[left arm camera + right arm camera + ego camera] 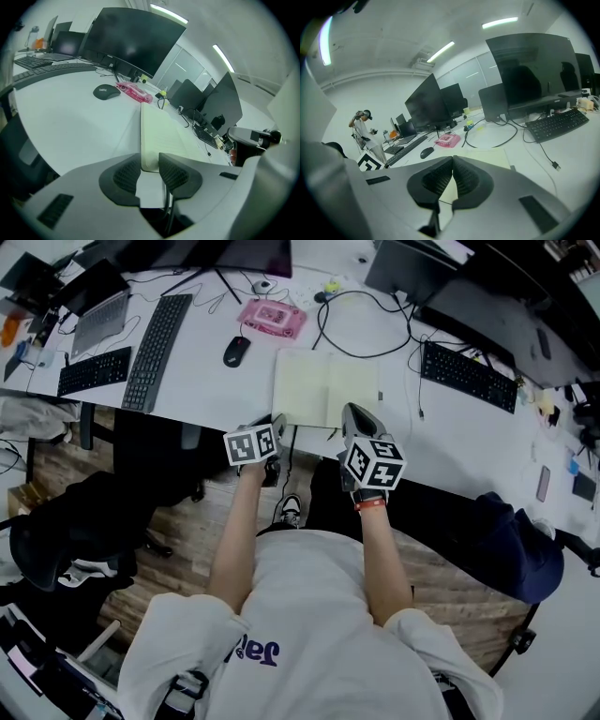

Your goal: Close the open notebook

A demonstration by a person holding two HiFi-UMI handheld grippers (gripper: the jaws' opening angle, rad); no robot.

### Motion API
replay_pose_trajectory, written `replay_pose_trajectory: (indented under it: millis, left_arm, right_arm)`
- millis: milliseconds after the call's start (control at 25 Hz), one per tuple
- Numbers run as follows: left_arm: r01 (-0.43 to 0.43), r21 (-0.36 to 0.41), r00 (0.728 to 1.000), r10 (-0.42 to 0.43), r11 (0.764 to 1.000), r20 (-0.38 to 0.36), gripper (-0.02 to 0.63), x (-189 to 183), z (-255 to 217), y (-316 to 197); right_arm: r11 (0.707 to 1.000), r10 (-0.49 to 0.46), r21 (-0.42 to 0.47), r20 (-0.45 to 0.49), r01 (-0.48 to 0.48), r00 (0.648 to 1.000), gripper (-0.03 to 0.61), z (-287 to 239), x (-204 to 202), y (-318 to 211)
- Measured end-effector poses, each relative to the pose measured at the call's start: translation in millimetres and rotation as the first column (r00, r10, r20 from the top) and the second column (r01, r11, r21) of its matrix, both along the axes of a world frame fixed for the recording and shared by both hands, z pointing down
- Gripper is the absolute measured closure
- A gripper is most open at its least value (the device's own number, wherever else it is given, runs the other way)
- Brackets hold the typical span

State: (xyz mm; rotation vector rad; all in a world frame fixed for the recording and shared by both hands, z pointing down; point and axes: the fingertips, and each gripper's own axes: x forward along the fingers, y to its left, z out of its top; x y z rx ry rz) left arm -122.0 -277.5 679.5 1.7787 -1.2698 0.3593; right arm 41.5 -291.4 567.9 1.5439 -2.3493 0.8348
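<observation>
The open notebook (323, 385) lies flat on the white desk (202, 390), its pale yellow-green pages up; it also shows in the left gripper view (161, 131) and the right gripper view (490, 158). My left gripper (274, 424) is at the notebook's near left corner. Its jaws (150, 161) stand part way apart with that corner in the gap, the pads not visibly pressing on it. My right gripper (356, 414) hovers over the notebook's near right part. Its tips (453, 159) meet with nothing between them.
Behind the notebook are a black mouse (236, 351), a pink pouch (272, 318) and a looped black cable (366, 324). Keyboards lie at the left (157, 338) and right (469, 376). Monitors line the desk's back. A person (363, 131) stands far off.
</observation>
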Motion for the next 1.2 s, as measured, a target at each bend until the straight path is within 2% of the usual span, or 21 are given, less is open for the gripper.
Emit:
replay_pose_trajectory:
  millis: [440,720,920,1040,1200]
  left_arm:
    - [-0.014,0.074,0.999,0.012,0.997,0.03,0.511,3.9,-30.7,-7.9]
    - [-0.037,0.121,0.999,0.032,0.992,0.039,0.528,15.6,-52.5,-12.9]
    - [-0.061,0.154,0.997,0.053,0.986,0.055,0.537,25.2,-65.3,-17.3]
    - [-0.068,0.163,0.997,0.062,0.984,0.046,0.54,32.4,-66.5,-17.4]
    - [-0.053,0.173,0.998,0.055,0.984,-0.007,0.552,41.5,-80.2,-18.5]
  right_arm:
    - [0.999,0.027,0.027,-0.012,-0.026,1.0,0.577,-10.7,9.1,6.0]
    - [0.999,0.052,0.009,0.039,-0.052,0.998,0.577,-9.1,20.3,10.4]
    - [0.998,0.059,0.028,0.04,-0.06,0.997,0.577,-16.0,25.5,7.9]
    - [0.997,0.064,0.037,0.043,-0.065,0.997,0.577,-19.7,28.7,7.4]
    - [0.997,0.07,0.029,0.059,-0.071,0.996,0.577,-19.4,31.7,8.3]
